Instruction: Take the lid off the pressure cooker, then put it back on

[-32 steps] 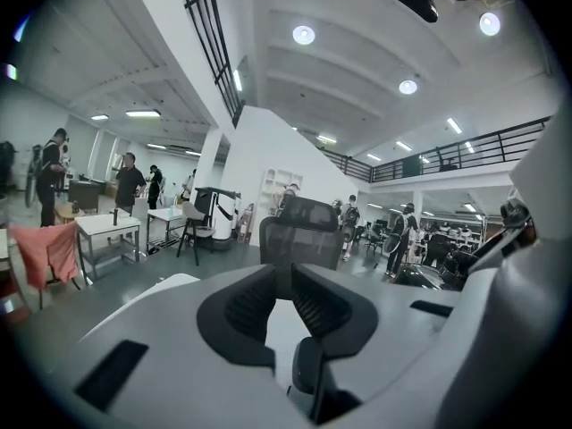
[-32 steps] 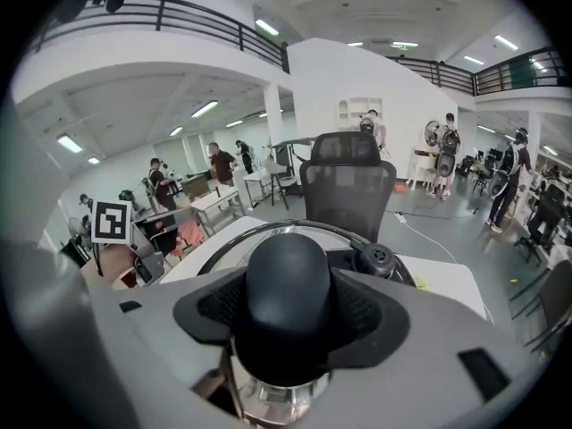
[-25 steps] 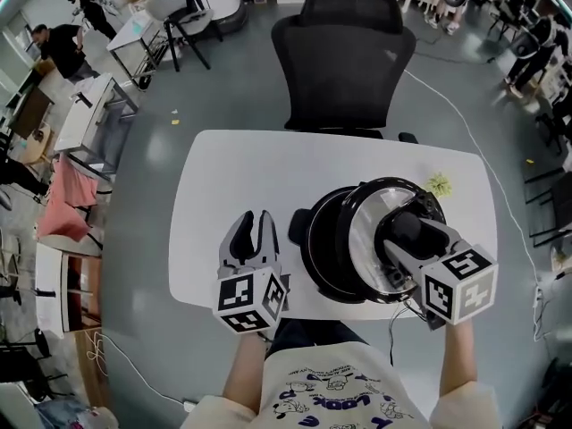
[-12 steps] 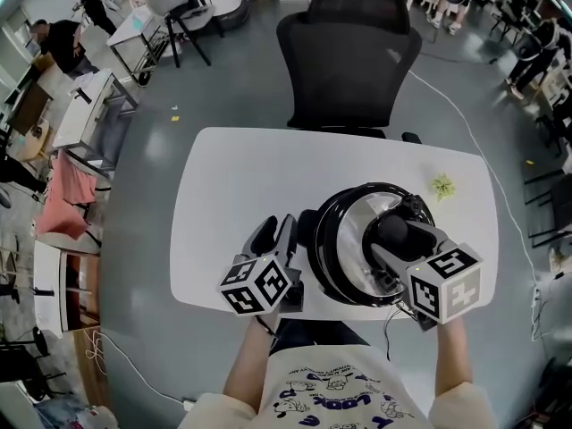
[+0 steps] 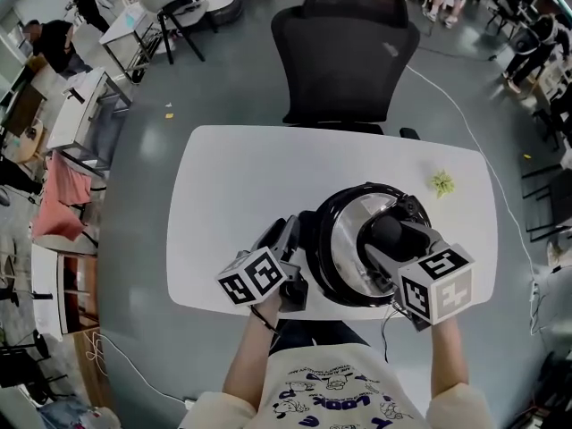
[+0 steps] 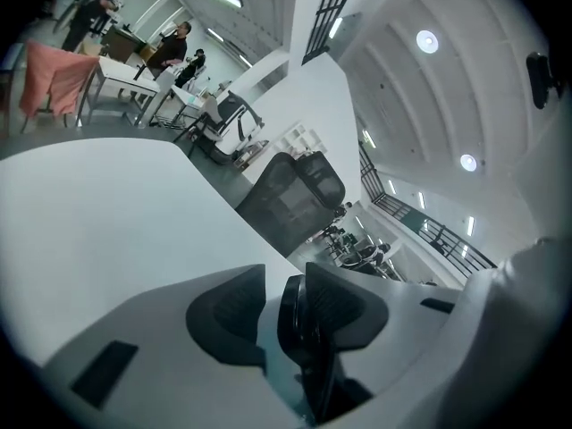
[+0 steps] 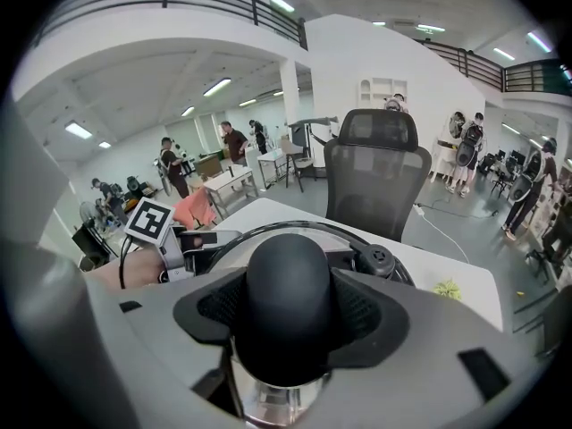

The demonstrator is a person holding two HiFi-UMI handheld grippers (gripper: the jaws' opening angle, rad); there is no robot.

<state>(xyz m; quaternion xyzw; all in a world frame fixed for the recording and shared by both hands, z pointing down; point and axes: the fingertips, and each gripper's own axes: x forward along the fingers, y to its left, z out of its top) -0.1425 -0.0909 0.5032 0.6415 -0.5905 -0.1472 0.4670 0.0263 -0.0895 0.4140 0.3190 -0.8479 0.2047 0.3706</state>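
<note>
The black pressure cooker (image 5: 318,259) stands at the table's near right. Its steel lid (image 5: 344,239) lies over the pot. My right gripper (image 5: 388,238) is shut on the lid's round black knob (image 5: 382,227); in the right gripper view both pads clasp the knob (image 7: 288,280). My left gripper (image 5: 286,236) is at the cooker's left side, rolled on edge. Its jaws have just been opening. The cooker's black side handle (image 6: 291,315) stands between them, against the right pad and apart from the left pad, so this gripper (image 6: 284,284) is open.
A black office chair (image 5: 344,52) stands behind the white table (image 5: 241,186). A small green thing (image 5: 439,183) lies at the table's far right. A black valve (image 7: 378,259) sits on the lid behind the knob. Desks and people are far off at the left.
My left gripper has moved right and down to the cooker's side and rolled over. The right gripper has brought the lid left and down from an offset tilt onto the pot.
</note>
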